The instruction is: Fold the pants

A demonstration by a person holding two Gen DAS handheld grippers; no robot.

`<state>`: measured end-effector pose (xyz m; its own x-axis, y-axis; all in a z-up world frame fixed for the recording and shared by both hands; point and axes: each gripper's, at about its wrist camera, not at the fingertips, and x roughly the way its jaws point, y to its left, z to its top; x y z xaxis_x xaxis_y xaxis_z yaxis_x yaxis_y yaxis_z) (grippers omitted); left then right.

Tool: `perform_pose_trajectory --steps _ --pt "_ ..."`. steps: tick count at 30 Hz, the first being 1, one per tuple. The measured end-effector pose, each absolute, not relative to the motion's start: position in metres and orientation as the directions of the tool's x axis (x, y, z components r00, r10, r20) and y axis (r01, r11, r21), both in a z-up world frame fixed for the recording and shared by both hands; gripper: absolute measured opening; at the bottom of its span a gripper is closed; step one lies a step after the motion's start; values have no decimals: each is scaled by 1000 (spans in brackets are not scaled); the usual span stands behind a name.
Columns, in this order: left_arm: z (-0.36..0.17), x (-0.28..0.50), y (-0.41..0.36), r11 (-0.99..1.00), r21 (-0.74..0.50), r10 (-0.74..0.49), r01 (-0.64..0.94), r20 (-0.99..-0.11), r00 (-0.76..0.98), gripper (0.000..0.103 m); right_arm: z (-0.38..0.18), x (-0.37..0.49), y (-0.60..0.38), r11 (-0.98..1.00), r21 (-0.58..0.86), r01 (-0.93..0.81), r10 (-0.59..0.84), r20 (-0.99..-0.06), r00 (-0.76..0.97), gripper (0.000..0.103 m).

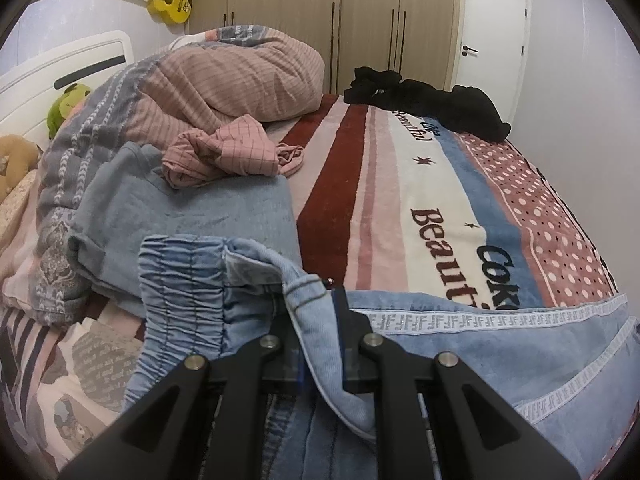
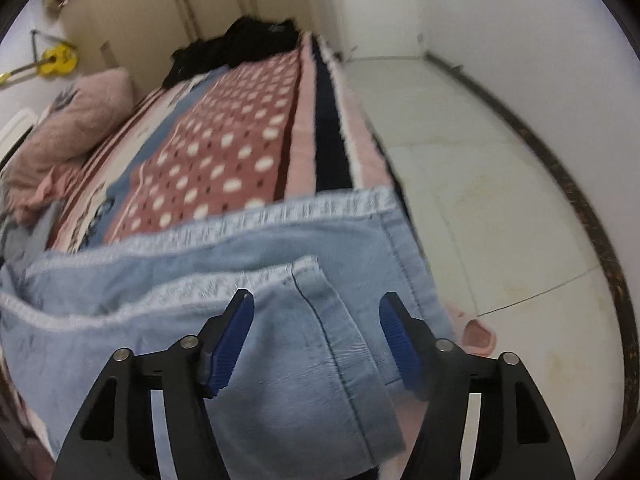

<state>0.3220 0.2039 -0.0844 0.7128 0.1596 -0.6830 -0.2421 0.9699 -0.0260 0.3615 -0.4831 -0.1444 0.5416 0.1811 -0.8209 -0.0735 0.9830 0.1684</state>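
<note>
My left fingers (image 1: 316,292) pinch the jeans (image 1: 520,360) at the waist; my right fingers (image 2: 316,336) gape around a hem (image 2: 308,280) — apparently ungripped. It overhangs the bed (image 2: 224,148) edge — it could slide floorward.

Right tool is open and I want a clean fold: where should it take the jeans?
Grip the jeans' upper leg hem, coming straight ahead from the foot end. That edge lies between the open right tool's jaws; the left tool already pinches the waist.

Right claw (image 2: 316,332) open over jeans leg hem (image 2: 320,344).
</note>
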Motion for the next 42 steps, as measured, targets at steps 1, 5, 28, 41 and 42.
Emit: perform_pose_trajectory --steps 1,5,28,41,42 --pt "-84 321 204 969 -30 159 -244 -682 714 9 -149 362 -484 977 188 -104 214 -821 530 62" --pt "-84 318 203 967 -35 162 -252 -680 716 9 -161 365 -478 963 192 -188 262 -826 499 61" --pt "-72 368 204 958 22 224 -286 -681 697 10 -77 356 -467 996 46 -77 89 -633 769 6" --pt "-110 409 200 975 7 146 -223 -776 613 56 -145 411 -467 997 -19 78 -63 -791 609 21" --pt "-104 407 202 973 8 154 -231 -769 620 71 -146 410 -469 996 -19 88 -69 -792 607 23"
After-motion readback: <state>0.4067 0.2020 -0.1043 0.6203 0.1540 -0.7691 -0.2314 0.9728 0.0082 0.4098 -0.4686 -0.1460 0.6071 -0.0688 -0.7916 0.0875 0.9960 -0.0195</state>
